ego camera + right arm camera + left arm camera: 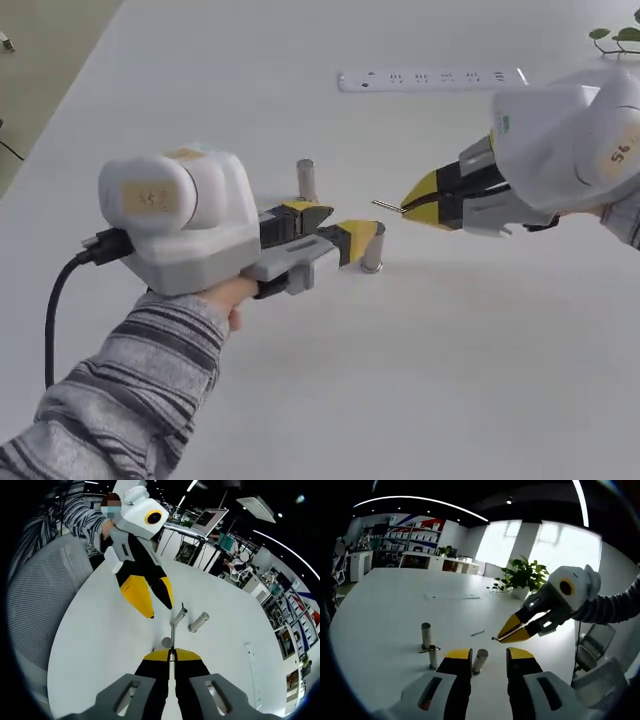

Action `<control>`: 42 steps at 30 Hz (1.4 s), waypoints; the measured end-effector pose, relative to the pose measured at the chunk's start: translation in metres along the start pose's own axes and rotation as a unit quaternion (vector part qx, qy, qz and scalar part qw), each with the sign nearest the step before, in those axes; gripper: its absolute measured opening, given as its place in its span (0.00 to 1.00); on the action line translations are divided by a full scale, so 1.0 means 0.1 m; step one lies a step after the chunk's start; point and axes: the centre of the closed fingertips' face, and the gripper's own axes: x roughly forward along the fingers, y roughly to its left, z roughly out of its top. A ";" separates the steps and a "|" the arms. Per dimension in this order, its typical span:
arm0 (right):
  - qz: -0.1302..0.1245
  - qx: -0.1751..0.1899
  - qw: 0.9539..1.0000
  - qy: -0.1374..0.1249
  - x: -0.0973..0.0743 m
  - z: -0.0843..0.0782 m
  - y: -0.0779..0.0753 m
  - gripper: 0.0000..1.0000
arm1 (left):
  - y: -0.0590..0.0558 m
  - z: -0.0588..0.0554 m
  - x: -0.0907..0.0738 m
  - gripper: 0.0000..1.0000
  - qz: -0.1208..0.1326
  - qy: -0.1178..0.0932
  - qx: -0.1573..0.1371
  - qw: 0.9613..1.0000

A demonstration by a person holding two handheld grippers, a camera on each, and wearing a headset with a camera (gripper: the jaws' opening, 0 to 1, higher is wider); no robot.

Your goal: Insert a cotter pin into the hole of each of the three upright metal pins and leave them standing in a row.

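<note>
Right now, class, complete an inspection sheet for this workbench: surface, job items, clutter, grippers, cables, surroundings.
Surface: white table, plain and flat.
Job's things: three metal pins upright: far pin; middle pin, seemingly with a cotter pin through it; near pin. A loose cotter pin lies on the table.
Clutter: power strip at the far edge.
Grippers: left gripper open, jaws either side of the near pin; right gripper shut on a held cotter pin.
Cables: black cable from the left gripper.
Surroundings: potted plant, shelves.
</note>
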 end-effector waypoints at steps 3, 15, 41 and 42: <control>0.004 -0.007 1.000 -0.003 0.00 0.04 0.06 0.00 | -0.05 0.00 0.01 0.18 -0.013 0.000 -0.016 1.000; 0.016 -0.033 0.999 -0.014 -0.01 0.19 0.21 0.00 | -0.15 -0.03 0.02 0.04 -0.035 0.009 -0.054 0.998; 0.020 0.049 0.998 -0.027 0.00 0.19 0.22 0.00 | -0.23 -0.04 0.03 0.00 -0.058 0.014 0.008 0.998; 0.019 0.052 0.998 -0.029 0.00 0.20 0.22 0.00 | -0.22 -0.04 0.02 0.00 -0.055 0.013 0.016 0.998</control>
